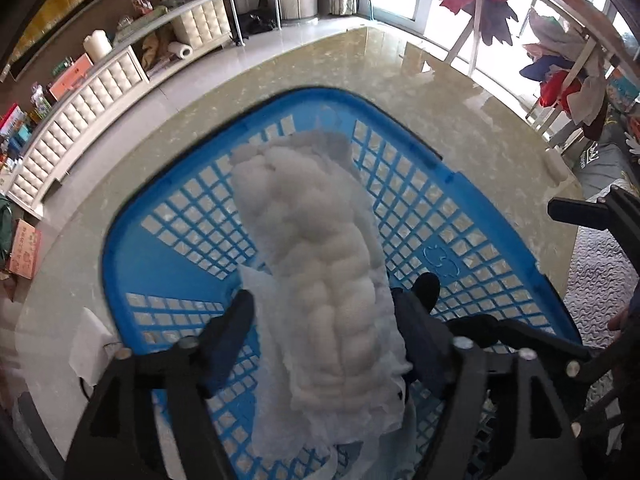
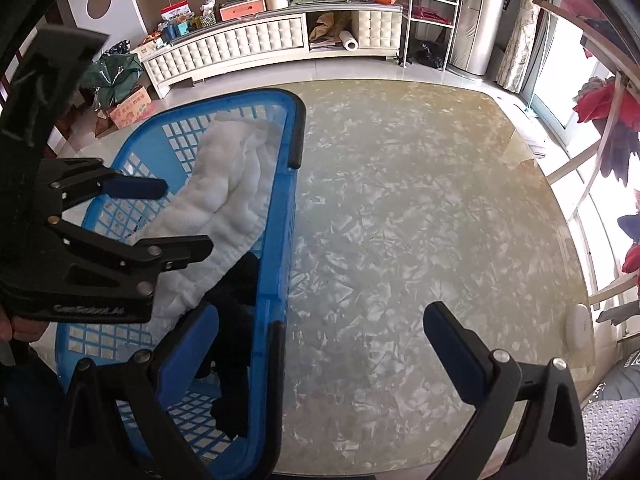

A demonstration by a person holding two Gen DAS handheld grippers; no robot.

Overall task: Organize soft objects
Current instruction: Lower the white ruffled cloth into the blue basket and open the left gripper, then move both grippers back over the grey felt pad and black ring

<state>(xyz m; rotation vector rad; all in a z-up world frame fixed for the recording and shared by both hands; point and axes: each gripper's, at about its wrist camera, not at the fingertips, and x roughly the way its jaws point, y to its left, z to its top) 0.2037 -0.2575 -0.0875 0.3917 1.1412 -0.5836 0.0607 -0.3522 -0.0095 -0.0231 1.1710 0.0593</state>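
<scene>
A blue lattice basket [image 1: 440, 208] stands on the marble table; it also shows at the left of the right wrist view [image 2: 276, 216]. A white quilted cloth [image 1: 320, 248] lies lengthwise in it, seen too in the right wrist view [image 2: 228, 196]. A black cloth [image 2: 236, 300] lies at its near end. My left gripper [image 1: 324, 312] hangs over the basket, open, its jaws on either side of the white cloth's near end; it also shows in the right wrist view [image 2: 176, 216]. My right gripper [image 2: 320, 336] is open and empty above the basket's right rim and the bare table.
The marble table [image 2: 420, 220] stretches right of the basket. A small white round object [image 2: 578, 324] sits near its right edge. A white padded cabinet [image 2: 260, 44] with clutter lines the far wall. A rack of hanging clothes [image 1: 560, 60] stands by the windows.
</scene>
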